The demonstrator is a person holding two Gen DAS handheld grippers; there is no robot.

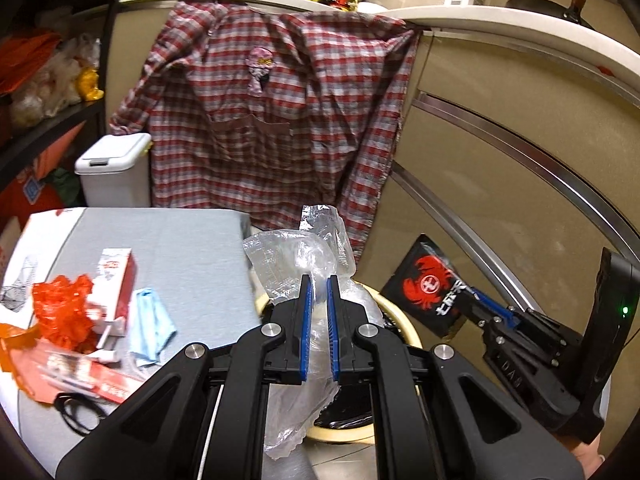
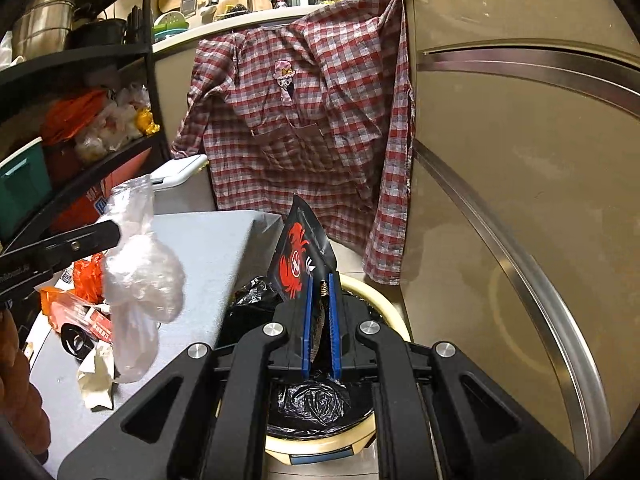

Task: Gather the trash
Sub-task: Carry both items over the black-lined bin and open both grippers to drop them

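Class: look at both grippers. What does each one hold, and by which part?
Left gripper: a clear plastic bag, pinched mid-length. Right gripper: a black packet with a red crab print, by its lower edge.

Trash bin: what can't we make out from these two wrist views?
- Trash bin contents: right wrist view, the right gripper and black packet cover the black liner.
- Bin in left wrist view: mostly behind the left gripper and clear plastic bag.
- Table litter: print too small, blurred.
- Bin base: cut off by the frame's bottom.
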